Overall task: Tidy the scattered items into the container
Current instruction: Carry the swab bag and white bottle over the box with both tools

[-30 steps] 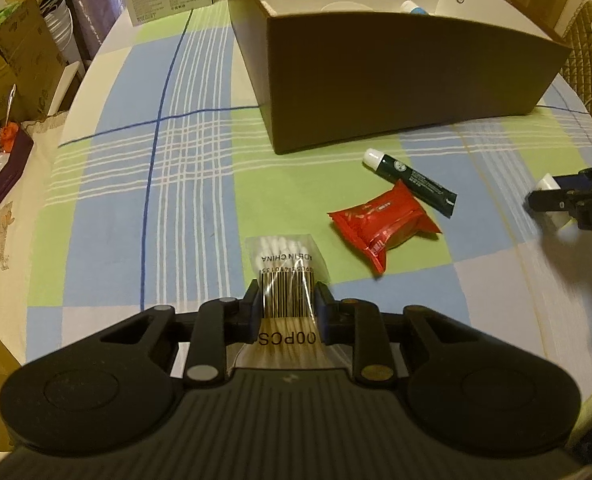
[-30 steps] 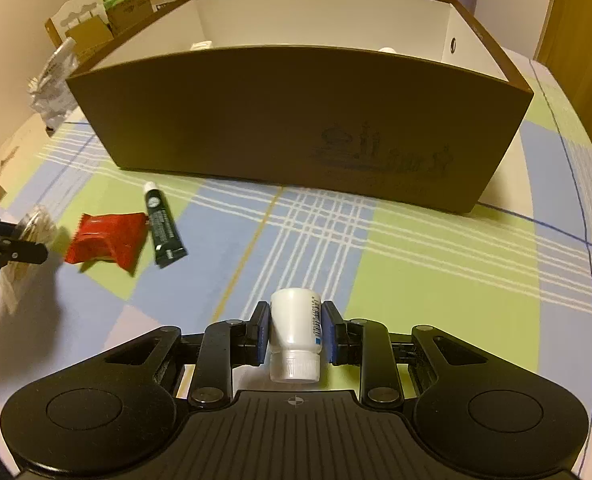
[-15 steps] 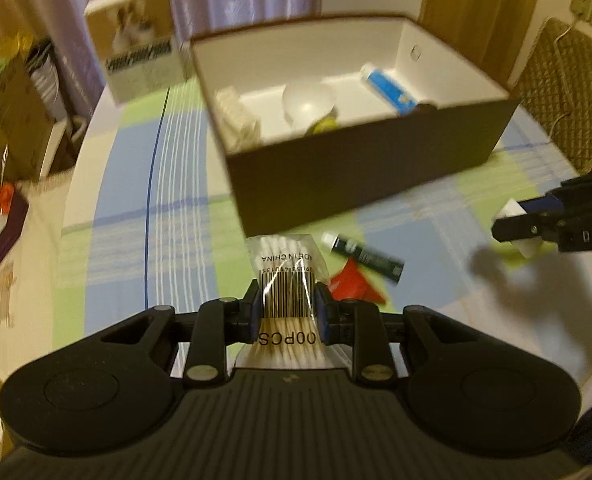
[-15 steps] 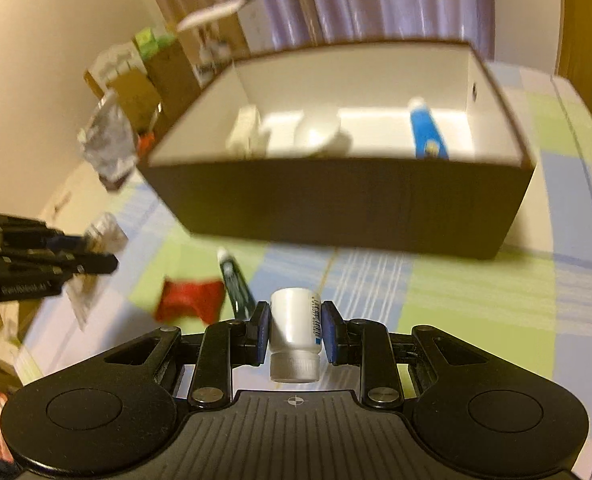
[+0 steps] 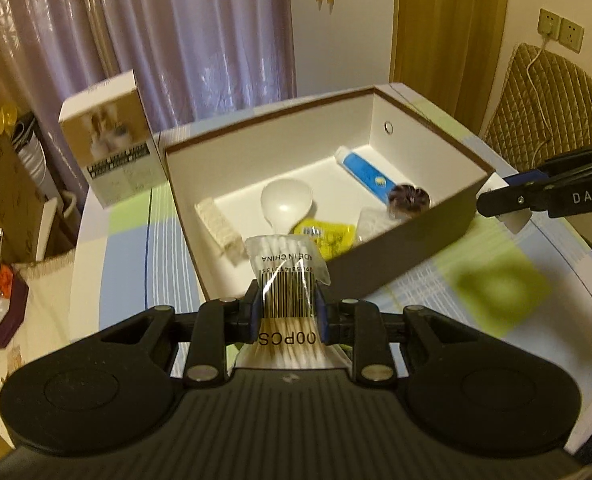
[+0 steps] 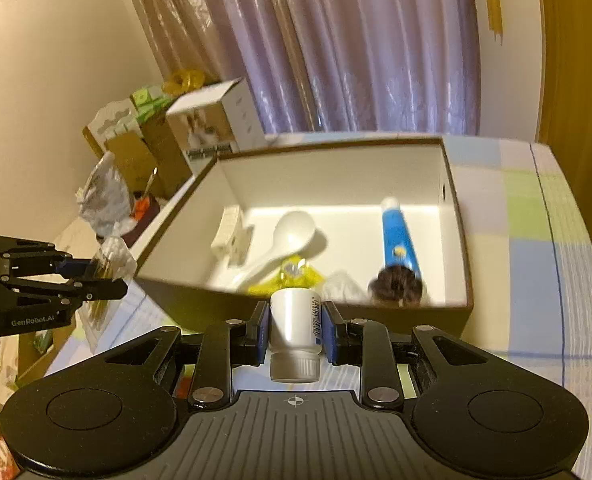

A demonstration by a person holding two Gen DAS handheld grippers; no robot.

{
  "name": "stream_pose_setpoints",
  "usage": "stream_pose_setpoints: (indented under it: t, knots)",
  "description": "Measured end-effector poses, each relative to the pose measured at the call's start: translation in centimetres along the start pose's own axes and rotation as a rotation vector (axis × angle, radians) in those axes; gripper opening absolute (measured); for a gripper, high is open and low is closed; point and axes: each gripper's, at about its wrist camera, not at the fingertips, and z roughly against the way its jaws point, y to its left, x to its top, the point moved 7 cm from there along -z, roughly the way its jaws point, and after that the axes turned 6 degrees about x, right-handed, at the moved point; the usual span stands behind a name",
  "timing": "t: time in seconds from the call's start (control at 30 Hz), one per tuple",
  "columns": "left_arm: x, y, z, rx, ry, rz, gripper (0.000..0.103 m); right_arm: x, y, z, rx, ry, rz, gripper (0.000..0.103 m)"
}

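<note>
A: How far along is the tidying?

B: Partly done, I'd judge. The box [image 5: 412, 248] already holds a blue tube [image 5: 366, 172], a white spoon [image 5: 285, 200], a yellow sachet [image 5: 330, 236], a pale ribbed block [image 5: 219, 226], a dark round piece [image 5: 410, 198] and something in clear wrap that I can't make out

A: And what's in hand?

B: The left hand-held gripper [image 5: 288, 308] is pinching a bag of cotton swabs [image 5: 285, 272], held in the air near the box's front wall. The right hand-held gripper [image 6: 294, 330] is clamped on a small white bottle [image 6: 294, 326], cap toward the camera, also just short of the near rim. Both have yet to go in

A: Anything left out on the surface [image 5: 492, 292]?

B: None visible in these views, though much of it is hidden

A: Materials?

B: The box is stiff card, brown outside, smooth white inside, rectangular with a small round hole in one end wall. The swab bag is thin crinkly plastic and will flex. The bottle is hard, glossy and cylindrical with a ridged cap
</note>
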Motion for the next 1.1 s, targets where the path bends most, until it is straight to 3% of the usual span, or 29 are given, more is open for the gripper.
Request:
stream_pose_setpoints:
  t: [0.23, 0.53, 0.8, 1.1]
  knots:
    - [3.6, 0.4, -1.0, -0.002, -0.047, -0.005, 0.022, 3.6, -0.6, -0.6, 0.014, -0.049, 0.015, 0.03]
    - [7.5, 0.3, -3.5, -0.02, -0.068, -0.034, 0.022, 6.5, -1.7, -3.2, 0.006, -0.037, 0.054, 0.03]
    - [9.3, 0.9, -7.1, -0.04, -0.031, -0.024, 0.022, 7.9, -4.3, -6.6, 0.002, 0.002, 0.011, 0.03]
    - [10.8, 1.6, -11.8, -0.044, 0.021, -0.033, 0.022, 8.9, -5.8, -10.2, -0.014, 0.053, 0.045, 0.03]
